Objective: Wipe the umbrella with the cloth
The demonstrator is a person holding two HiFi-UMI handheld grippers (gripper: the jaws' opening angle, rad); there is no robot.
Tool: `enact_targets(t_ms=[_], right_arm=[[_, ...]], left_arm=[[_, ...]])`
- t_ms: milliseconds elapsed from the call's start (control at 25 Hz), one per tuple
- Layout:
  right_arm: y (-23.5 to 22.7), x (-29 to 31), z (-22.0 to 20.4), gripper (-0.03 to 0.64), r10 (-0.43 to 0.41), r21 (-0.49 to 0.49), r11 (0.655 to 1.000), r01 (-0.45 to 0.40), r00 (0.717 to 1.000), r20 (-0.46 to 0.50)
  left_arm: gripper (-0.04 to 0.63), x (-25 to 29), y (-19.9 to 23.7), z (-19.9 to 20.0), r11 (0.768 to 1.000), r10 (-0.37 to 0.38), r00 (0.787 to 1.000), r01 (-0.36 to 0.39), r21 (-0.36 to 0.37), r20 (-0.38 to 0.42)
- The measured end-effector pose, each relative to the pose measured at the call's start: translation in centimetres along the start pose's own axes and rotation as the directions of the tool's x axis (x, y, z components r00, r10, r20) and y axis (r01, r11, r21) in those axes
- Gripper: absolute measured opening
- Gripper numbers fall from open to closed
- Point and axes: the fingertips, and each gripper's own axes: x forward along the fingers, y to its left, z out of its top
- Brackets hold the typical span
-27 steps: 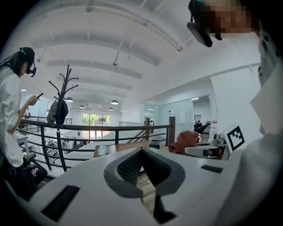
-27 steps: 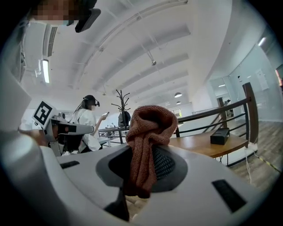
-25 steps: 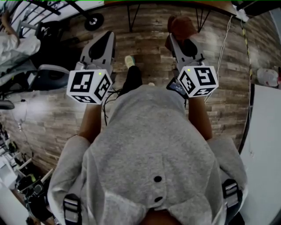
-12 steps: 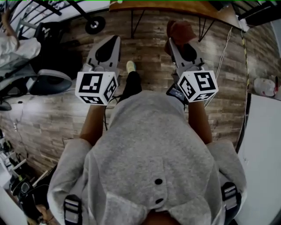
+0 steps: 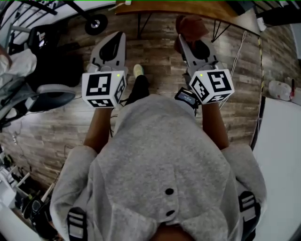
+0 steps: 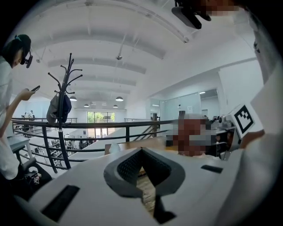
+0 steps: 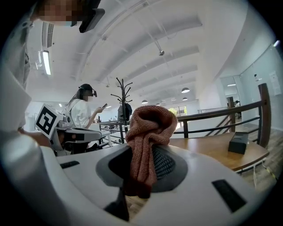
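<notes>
Right claw [image 7: 140, 173] is clamped on a rust-red knitted cloth [image 7: 148, 127], which bunches up above its tips. The left claw [image 6: 144, 175] is closed on nothing. Both point forward side by side, toward the near edge of a brown wooden bench [image 5: 155, 7] just ahead. No umbrella shows in any view, so I cannot tell which way it lies. My guess is that the cloth-bearing hand will lead.
</notes>
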Motion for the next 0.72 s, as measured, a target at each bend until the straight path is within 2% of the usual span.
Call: enact_targets(t_ms=[360,720], right_arm=[[-0.4,8.5,1.4,0.095,-0.004,-0.030,1.000,0.003,0.999,-0.043],[-0.6,10.7,2.1,0.095,-0.002,-0.046,0.999,-0.001,0.998,-0.062]], left_arm=[[0.013,5.6,7.2,0.3,0.998,0.005,1.000,-0.006,-0.060,-0.013],[0.014,7.6,8.6,0.7,0.997,0.003,1.000,-0.004,-0.082,-0.009]])
